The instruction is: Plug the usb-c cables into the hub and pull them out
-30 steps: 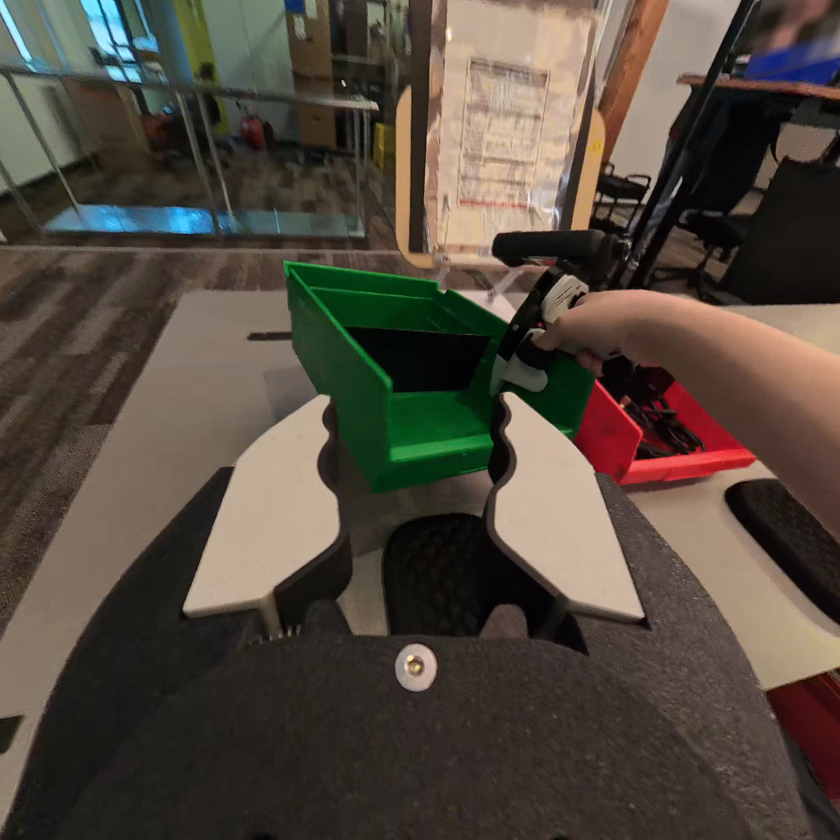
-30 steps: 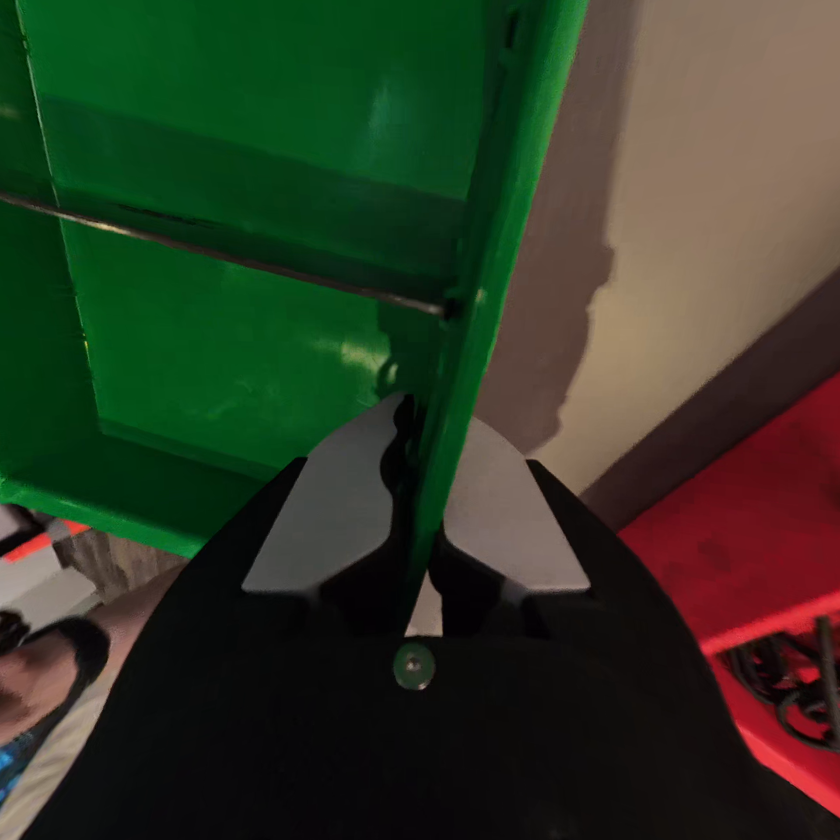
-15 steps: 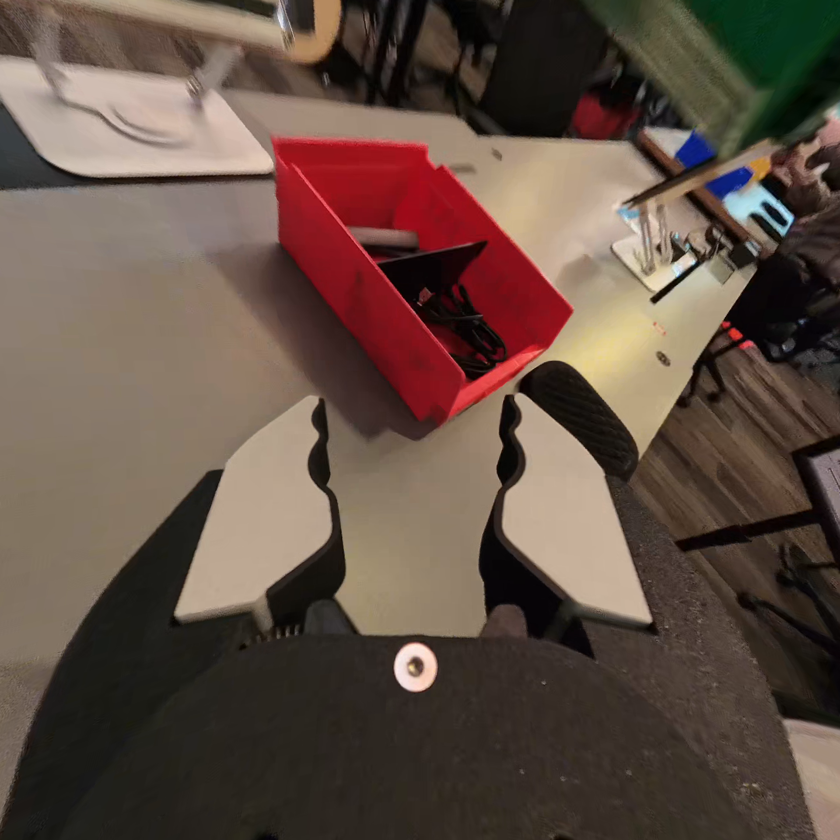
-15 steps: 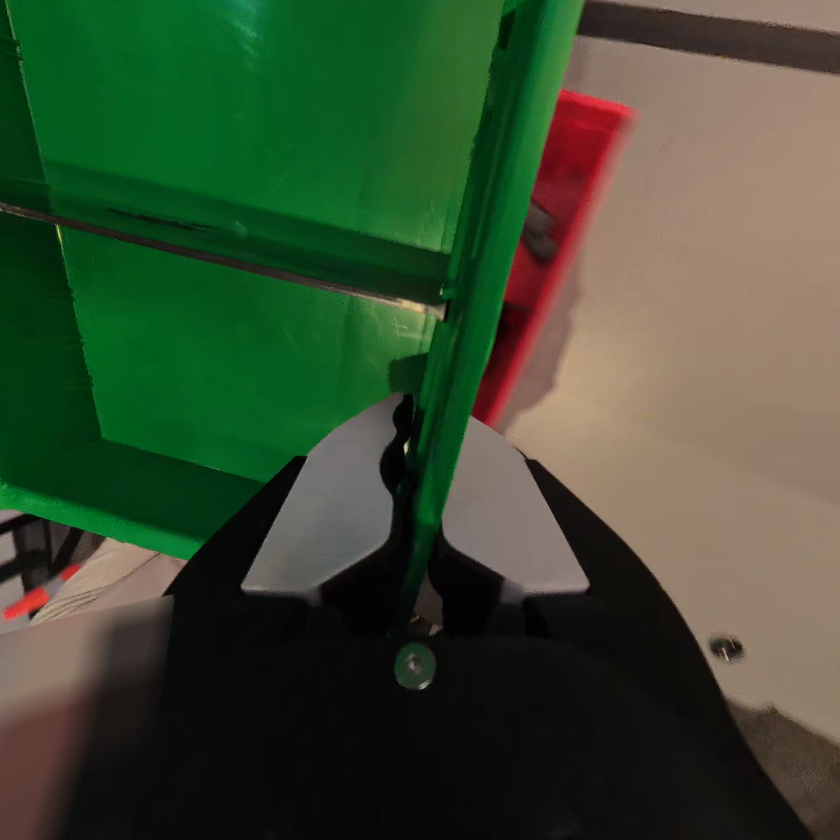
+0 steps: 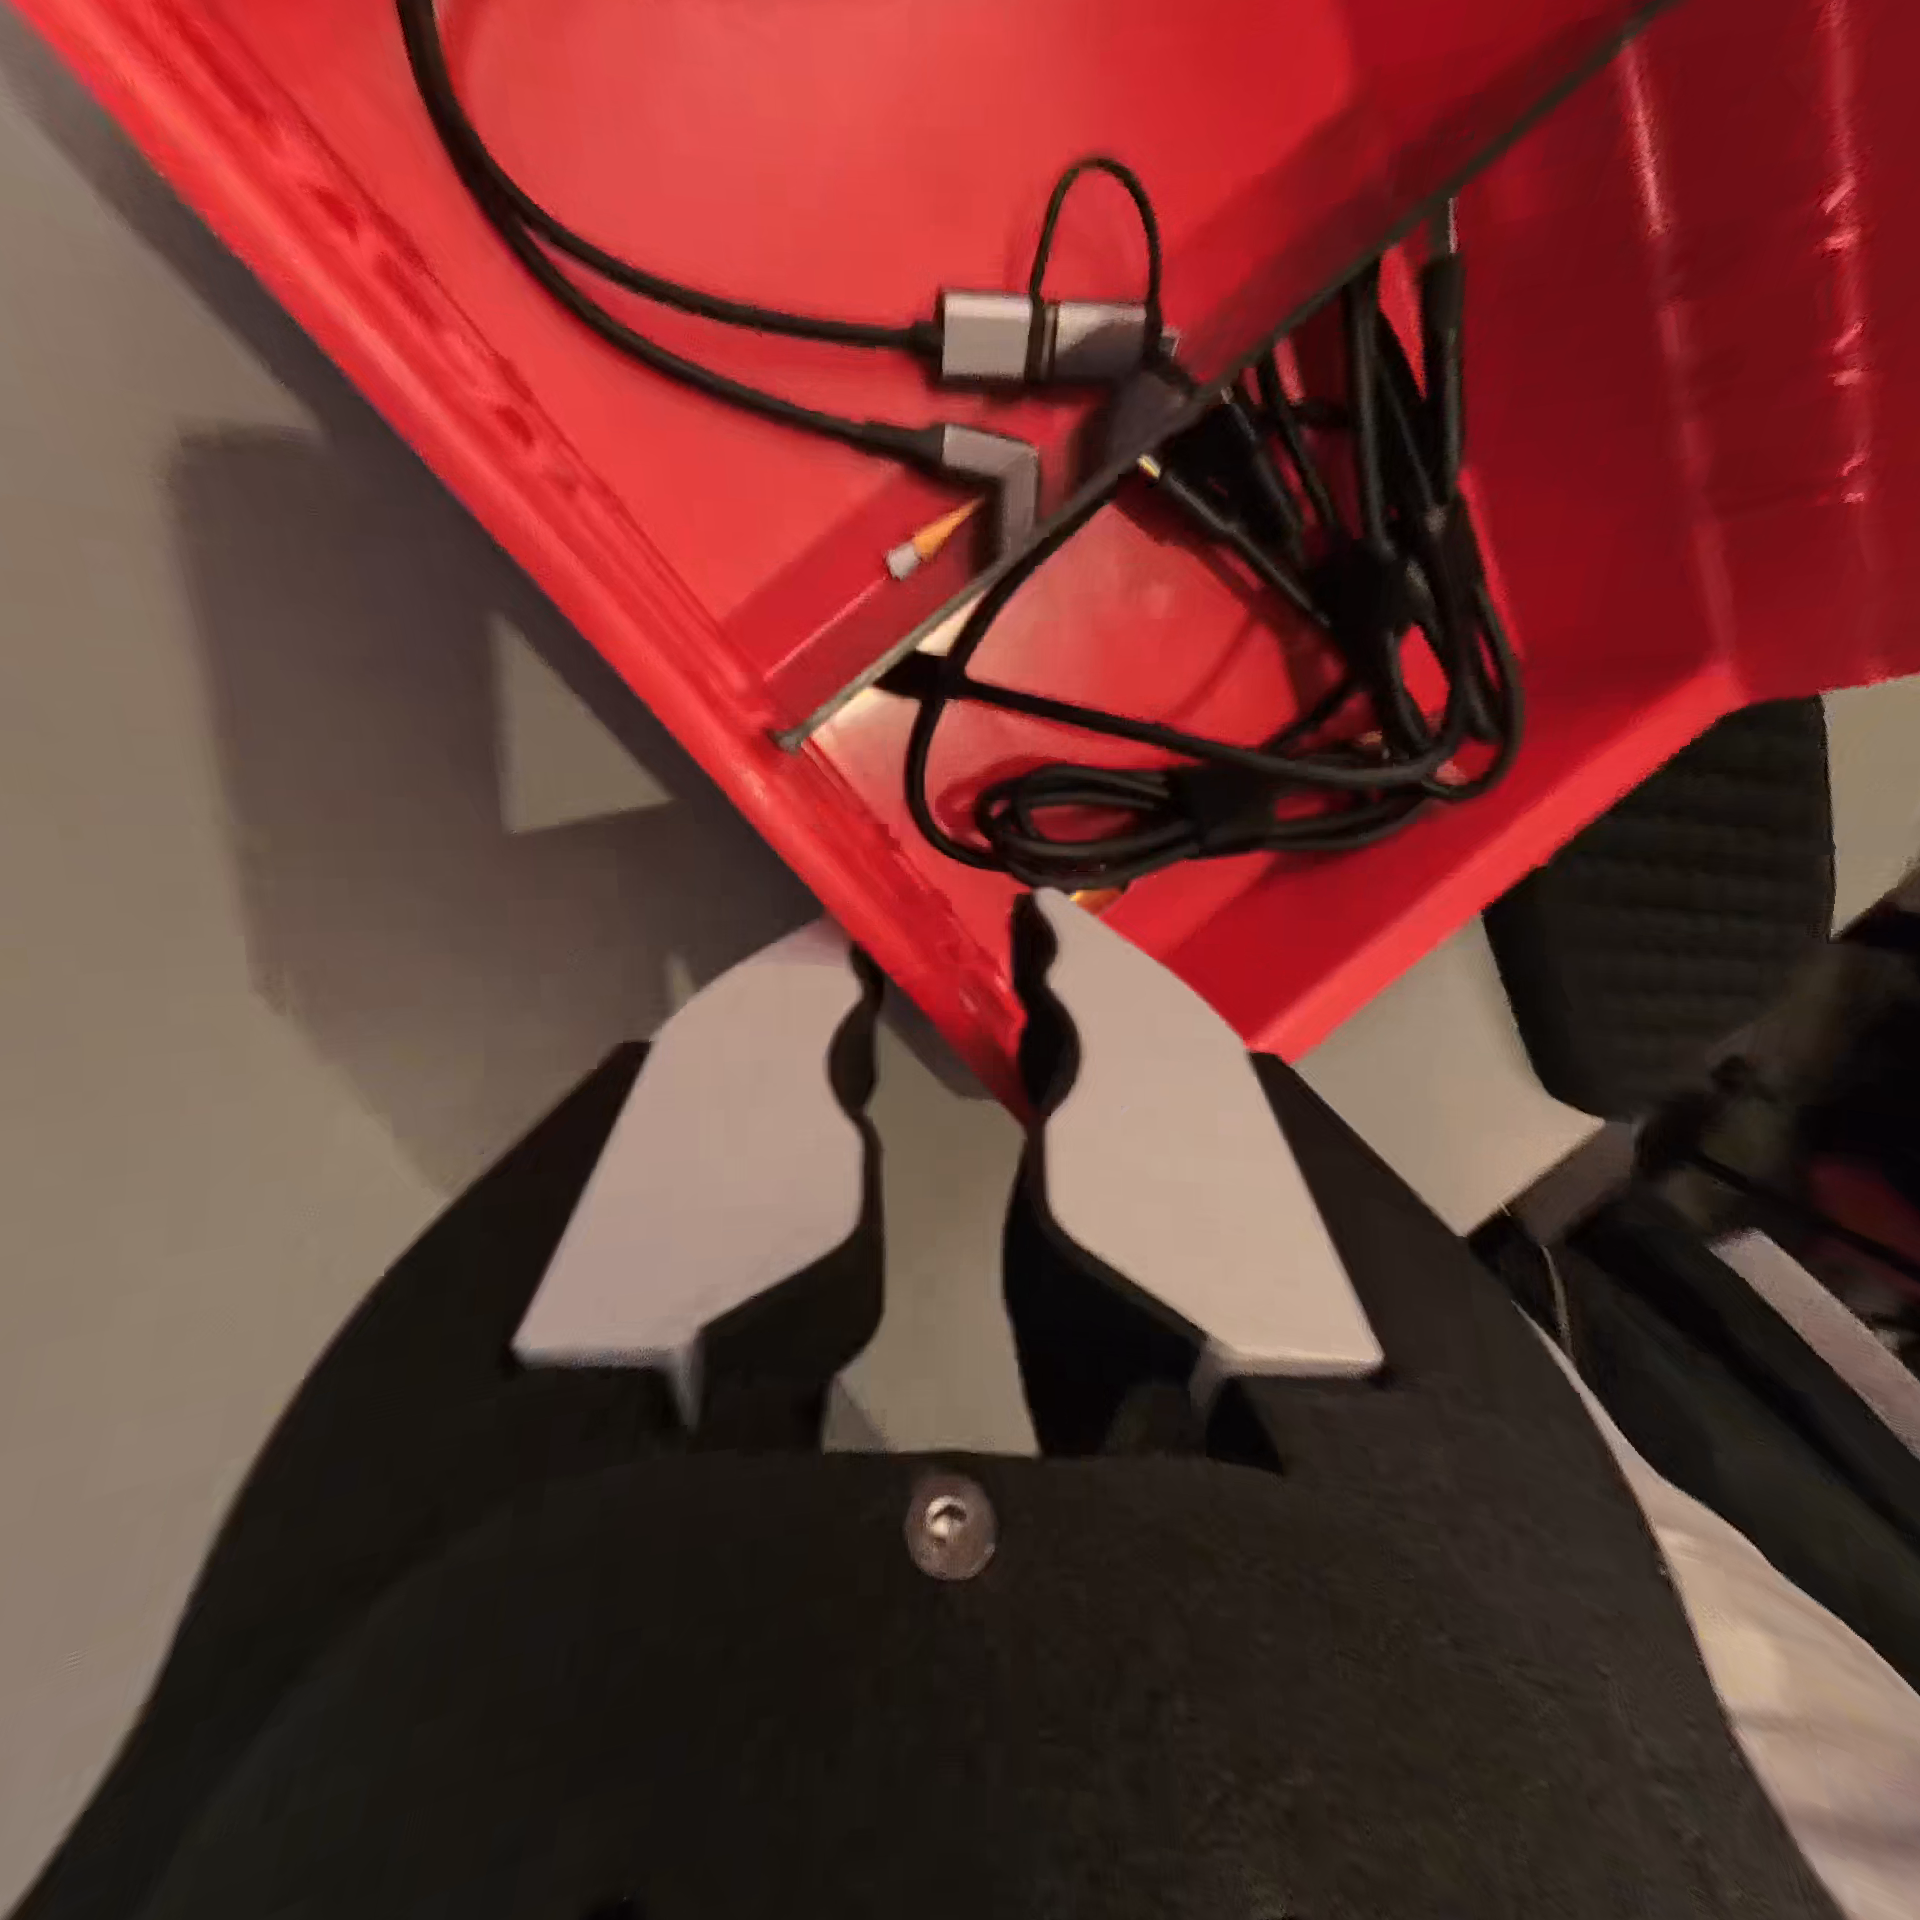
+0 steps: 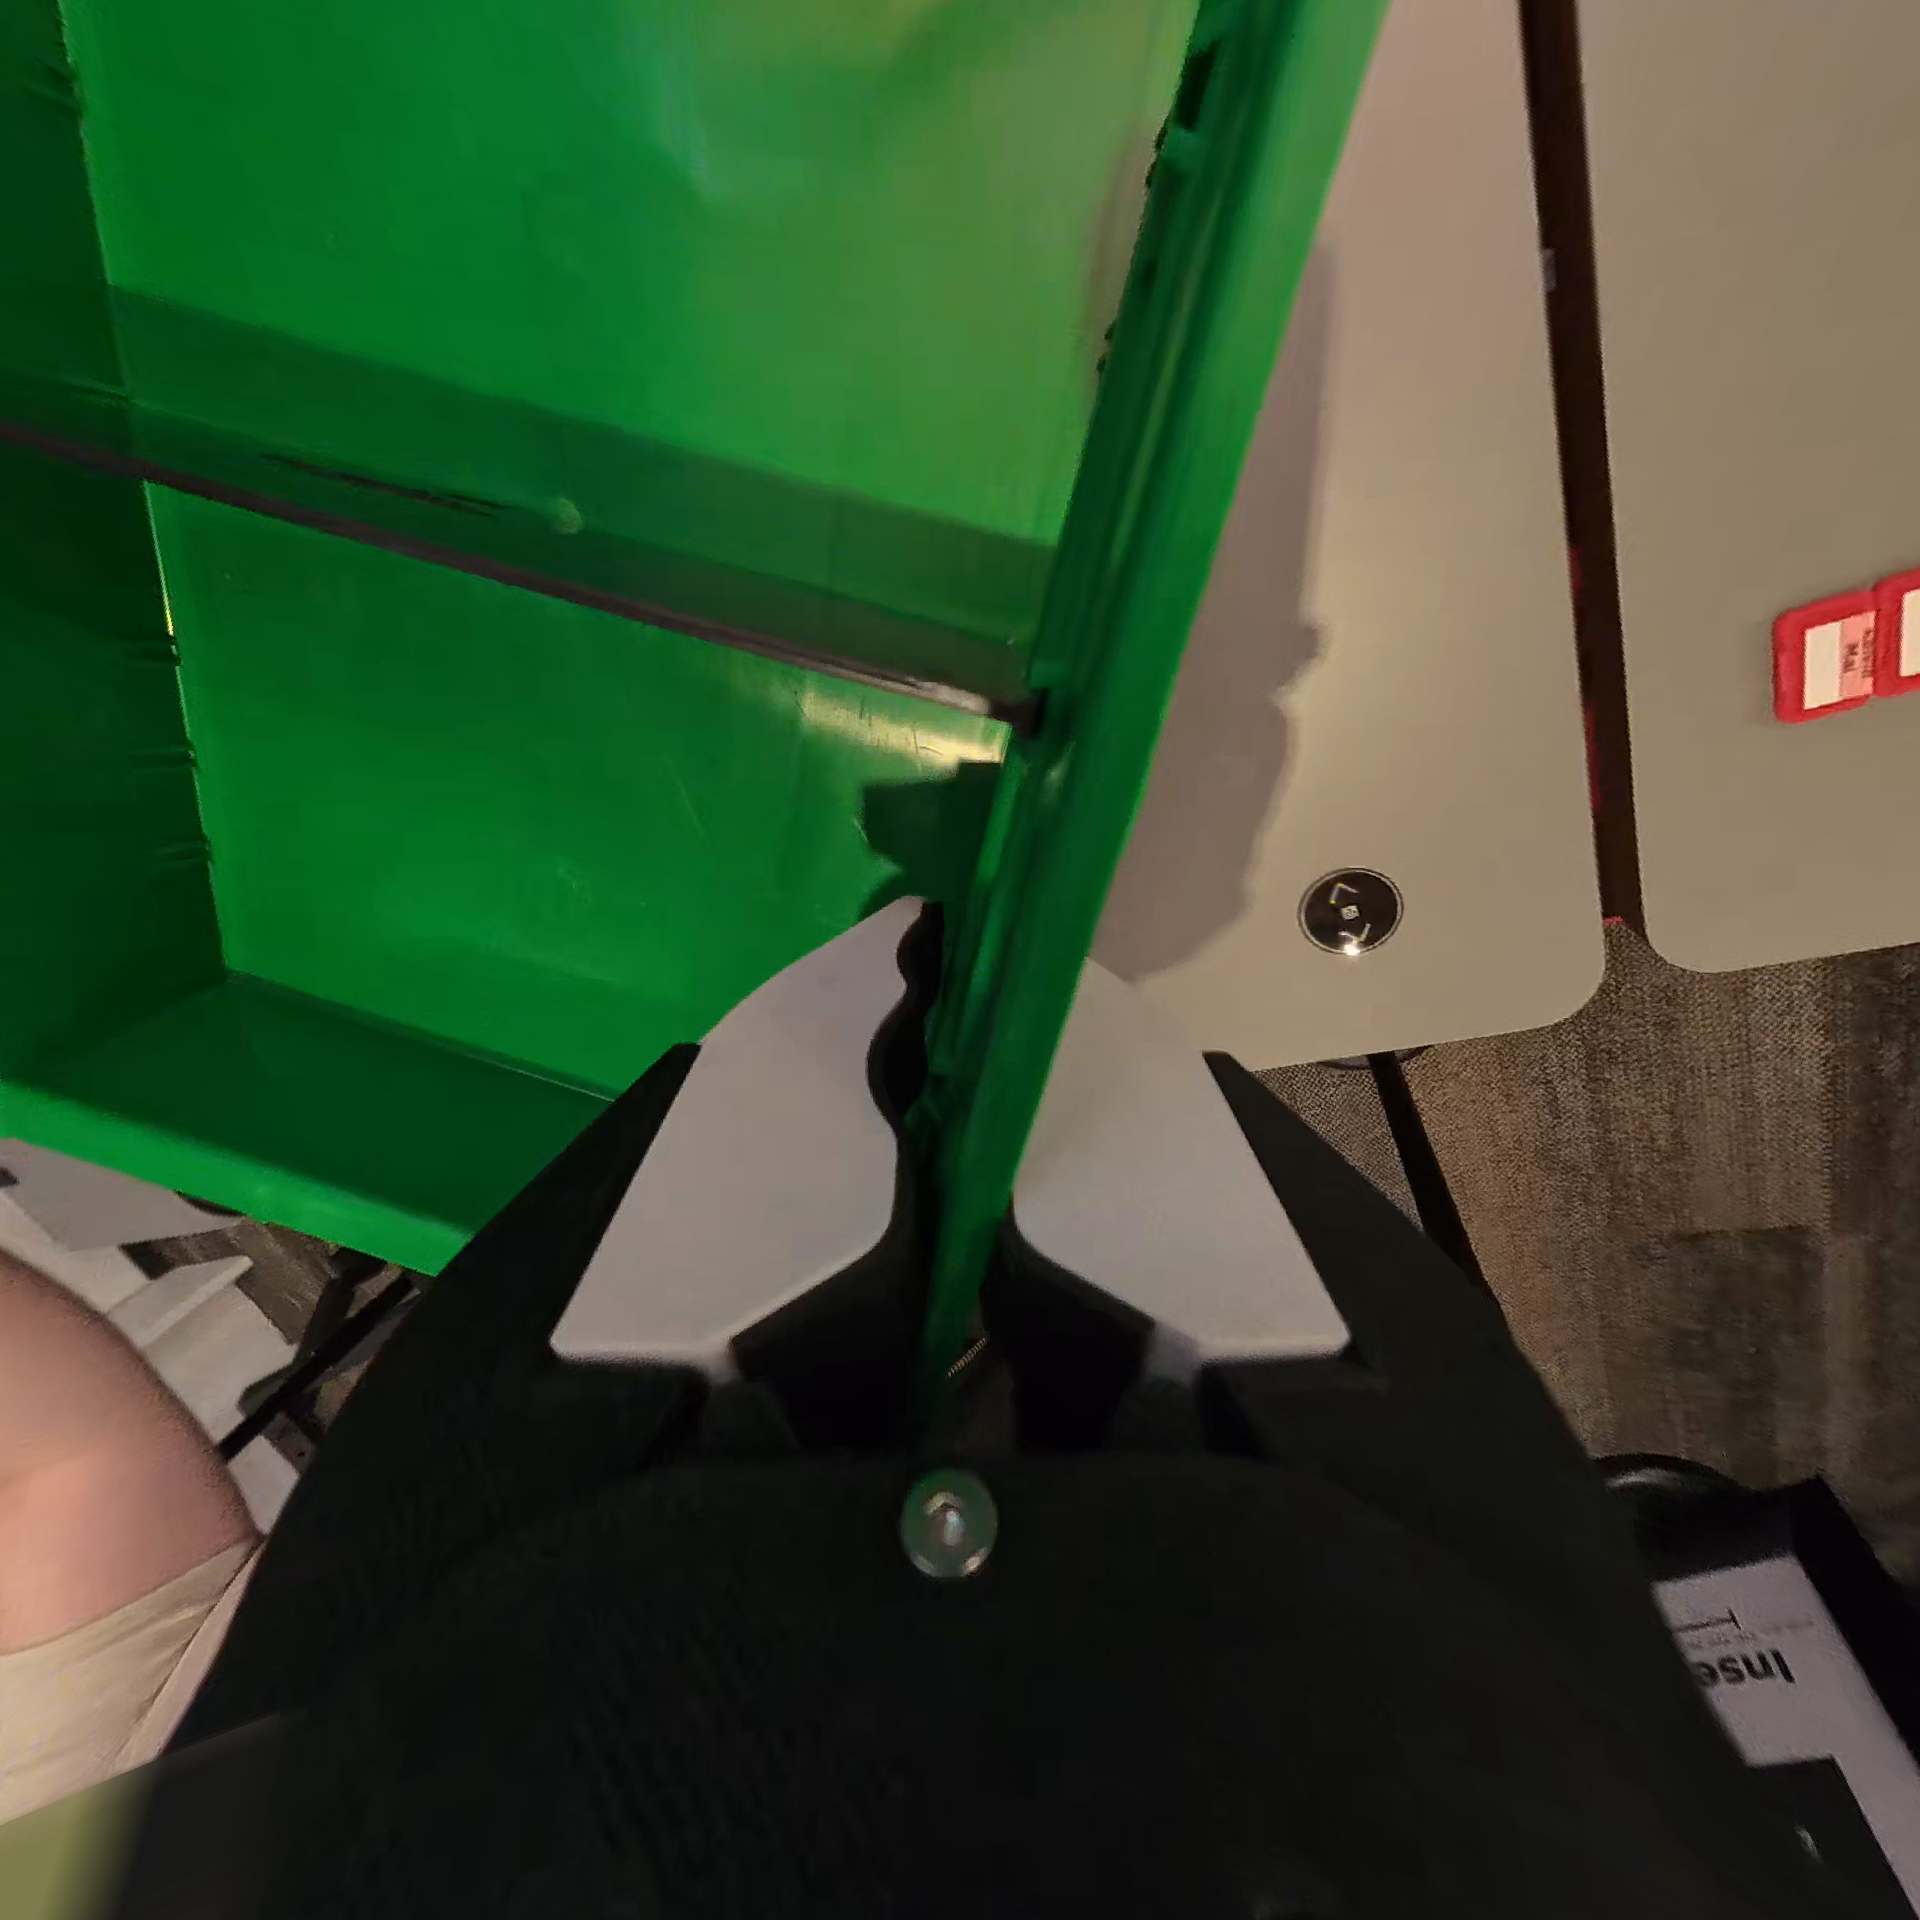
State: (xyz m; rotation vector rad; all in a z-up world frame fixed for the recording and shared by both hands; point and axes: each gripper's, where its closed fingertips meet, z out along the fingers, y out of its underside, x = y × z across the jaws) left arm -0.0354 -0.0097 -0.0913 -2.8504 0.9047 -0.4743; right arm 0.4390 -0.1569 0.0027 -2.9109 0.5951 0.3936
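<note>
Left gripper spread, straddling side wall of red plastic bin; black usb-c cables and grey metal hub inside, frame centre-top. Right gripper pinching wall of green plastic bin.

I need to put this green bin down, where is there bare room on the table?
Bare tabletop lies right of the green bin, up to the dark seam, with only a small round disc near its corner. Past the seam sit red cards. The red bin is crowded with cables.
</note>
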